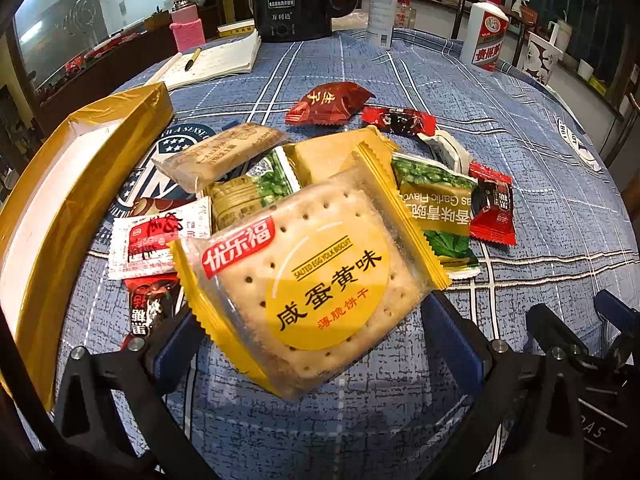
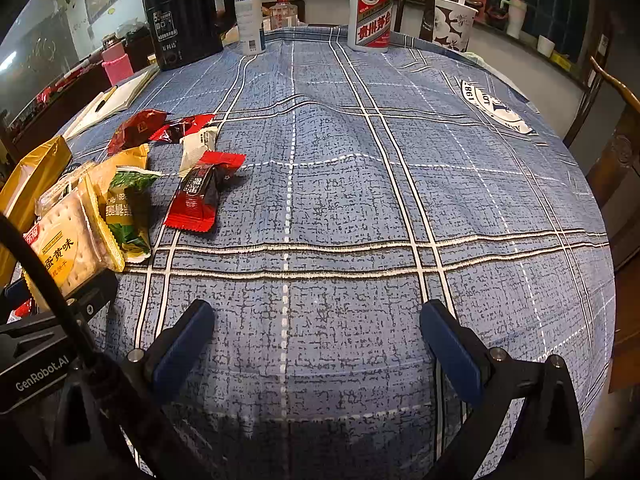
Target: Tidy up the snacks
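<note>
At the far left of the left wrist frame the yellow box lies open, its white inside bare. Just right of it the snack pile sprawls across the blue plaid tablecloth: a white and red sachet, a clear-wrapped biscuit bar, green garlic-pea packets, red candies. In lower centre the left gripper clamps the salted egg yolk biscuit packet, lifted above the pile. It looks light, its film slippery and the crackers inside brittle, so a gentle pinch across the flat edges or crimped seam suits best. In the right wrist frame the right gripper hangs with jaws spread wide over bare cloth, holding nothing, the pile at its left
</note>
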`<state>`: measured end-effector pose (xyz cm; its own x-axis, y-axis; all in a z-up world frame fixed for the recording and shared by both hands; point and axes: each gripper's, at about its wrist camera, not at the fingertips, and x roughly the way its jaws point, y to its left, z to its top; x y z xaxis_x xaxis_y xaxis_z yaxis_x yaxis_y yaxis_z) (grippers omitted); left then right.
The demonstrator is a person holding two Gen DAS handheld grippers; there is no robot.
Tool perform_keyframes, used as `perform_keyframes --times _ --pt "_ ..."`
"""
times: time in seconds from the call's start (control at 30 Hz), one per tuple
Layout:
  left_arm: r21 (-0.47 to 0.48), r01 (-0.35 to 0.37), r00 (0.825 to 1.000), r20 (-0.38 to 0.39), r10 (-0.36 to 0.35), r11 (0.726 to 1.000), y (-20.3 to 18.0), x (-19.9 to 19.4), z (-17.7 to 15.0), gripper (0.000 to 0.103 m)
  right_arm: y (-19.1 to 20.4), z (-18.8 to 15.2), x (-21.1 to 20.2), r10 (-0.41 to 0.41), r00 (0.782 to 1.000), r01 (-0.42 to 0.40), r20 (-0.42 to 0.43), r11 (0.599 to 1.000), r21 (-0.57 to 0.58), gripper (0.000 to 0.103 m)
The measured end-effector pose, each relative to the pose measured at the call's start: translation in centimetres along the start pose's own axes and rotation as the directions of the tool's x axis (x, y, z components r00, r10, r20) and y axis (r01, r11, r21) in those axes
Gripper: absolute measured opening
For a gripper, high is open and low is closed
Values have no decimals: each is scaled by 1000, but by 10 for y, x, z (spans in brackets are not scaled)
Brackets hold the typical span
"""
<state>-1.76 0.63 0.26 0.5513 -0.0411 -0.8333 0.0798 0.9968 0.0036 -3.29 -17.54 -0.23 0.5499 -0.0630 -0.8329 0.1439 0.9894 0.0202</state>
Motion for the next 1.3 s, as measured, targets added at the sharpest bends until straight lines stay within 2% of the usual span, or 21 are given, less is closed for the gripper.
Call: perform_keyframes --times 0.2,0.3,0.33,0.4,0.5,0.53,0.57,0.63,0.67,0.8,0.93,1.07,1.3 --pt "7 3 1000 -5 -3 1000 1 0 0 103 0 0 0 0 1000 0 0 1000 -1 103" --pt "40 21 999 -34 -20 999 2 -2 2 102 -2 0 0 0 1000 0 -2 1000 -2 103" --pt "48 30 998 -59 -27 998 4 -3 3 98 -2 0 -1 -1 1000 1 -3 1000 -3 103" --pt "44 64 994 -93 -60 997 10 -14 4 74 -3 1 -1 -2 1000 2 -5 1000 -3 103" --pt "42 122 990 -73 -119 992 20 -39 5 73 -2 2 -1 -8 1000 8 -15 1000 -7 102" --pt "49 127 991 -49 -125 991 26 -50 5 73 -2 3 -2 -10 1000 10 -23 1000 -9 98" --pt "51 130 991 -33 -128 990 30 -57 5 73 -1 5 -4 -16 1000 16 -24 1000 -10 85" --pt "44 135 991 -7 -134 990 47 -71 6 73 2 7 -10 -31 999 30 -23 999 -26 67" --pt "36 137 991 0 -137 990 56 -76 6 73 3 9 -14 -25 999 24 -25 999 -33 62" --pt "-24 177 984 -13 -177 984 97 -78 8 73 9 18 -34 52 999 -52 0 999 -15 62" --pt "-83 236 970 -37 -239 968 127 -77 5 73 30 28 -38 210 977 -210 -45 978 -10 62" --pt "-53 268 962 -47 -270 962 137 -80 1 73 40 35 -32 262 963 -259 -63 964 53 62" --pt "-35 331 939 -88 -333 943 147 -75 4 73 54 43 -24 266 962 -261 -67 962 82 62"
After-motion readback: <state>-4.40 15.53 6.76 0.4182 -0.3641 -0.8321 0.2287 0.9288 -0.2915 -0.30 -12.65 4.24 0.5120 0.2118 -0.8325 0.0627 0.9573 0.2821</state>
